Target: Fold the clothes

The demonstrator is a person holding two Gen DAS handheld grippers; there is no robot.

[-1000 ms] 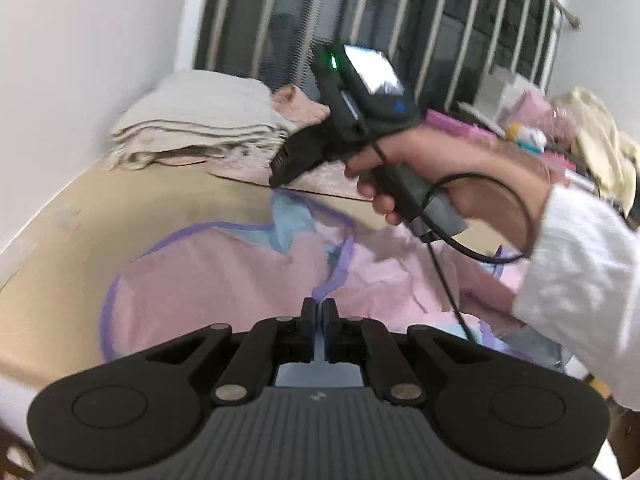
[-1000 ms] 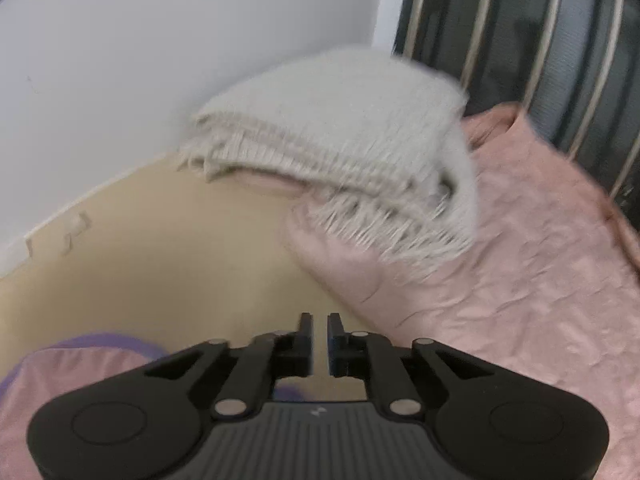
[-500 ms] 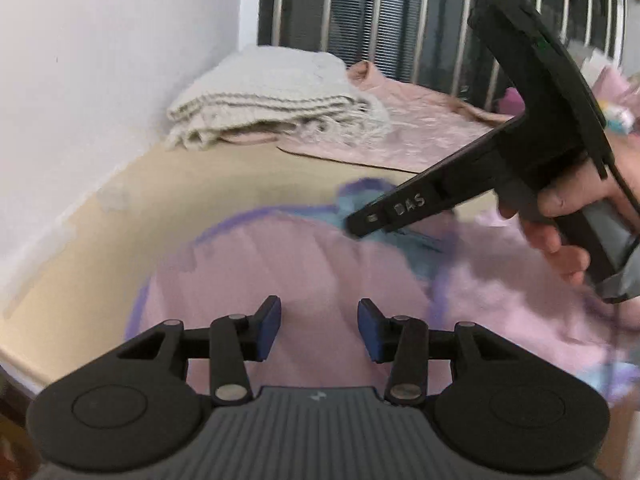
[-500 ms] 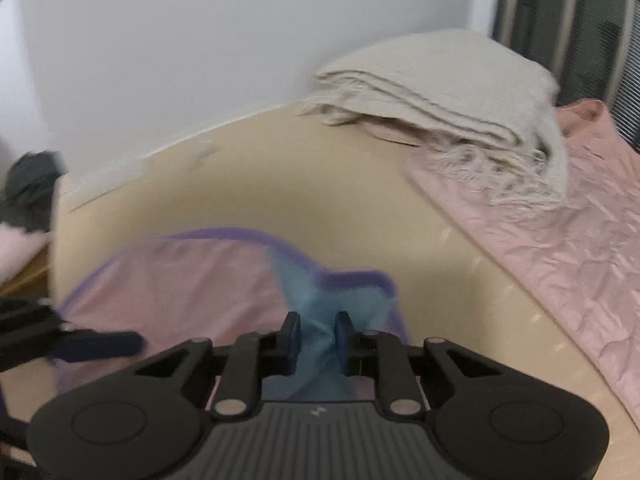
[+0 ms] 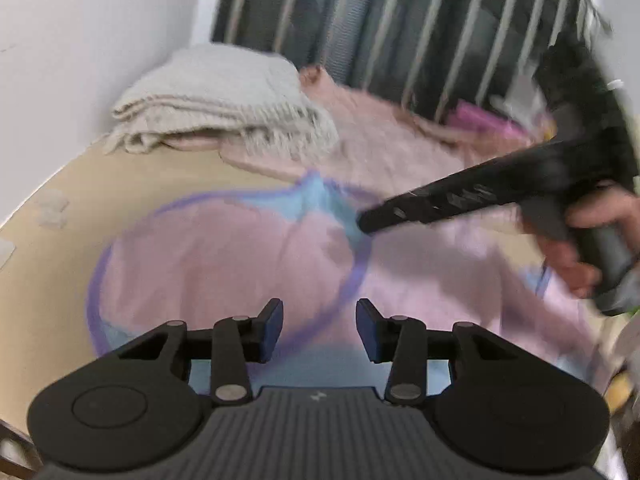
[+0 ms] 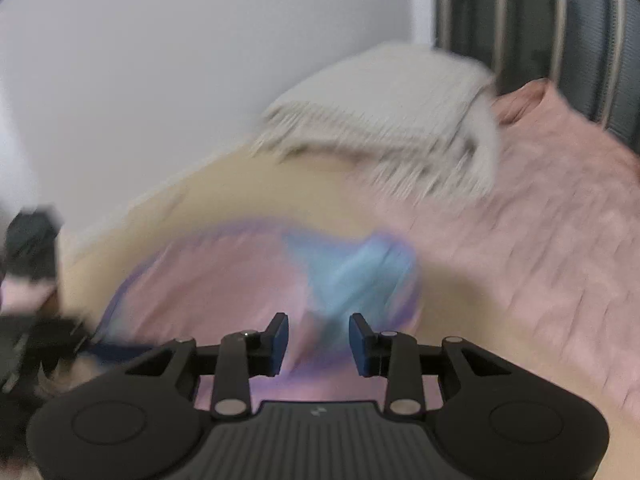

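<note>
A pink garment [image 5: 224, 256] with purple trim and a light blue part lies spread on the tan tabletop [image 5: 60, 184]. It also shows, blurred, in the right wrist view [image 6: 240, 280]. My left gripper [image 5: 319, 330] is open and empty just above the garment's near edge. My right gripper [image 6: 318, 344] is open and empty, hovering over the blue part [image 6: 352, 268]. The right gripper also shows in the left wrist view [image 5: 362, 224], its tip by the blue part at the garment's far edge.
A folded cream knitted blanket [image 5: 216, 100] lies at the back by the white wall, on a pink quilted cloth [image 5: 384, 140]. A barred railing [image 5: 400, 20] stands behind. Blurred clutter sits at the far right.
My left gripper opened and let go of the garment. My right gripper closed on the blue part half a second ago and is now open; the garment lies flatter.
</note>
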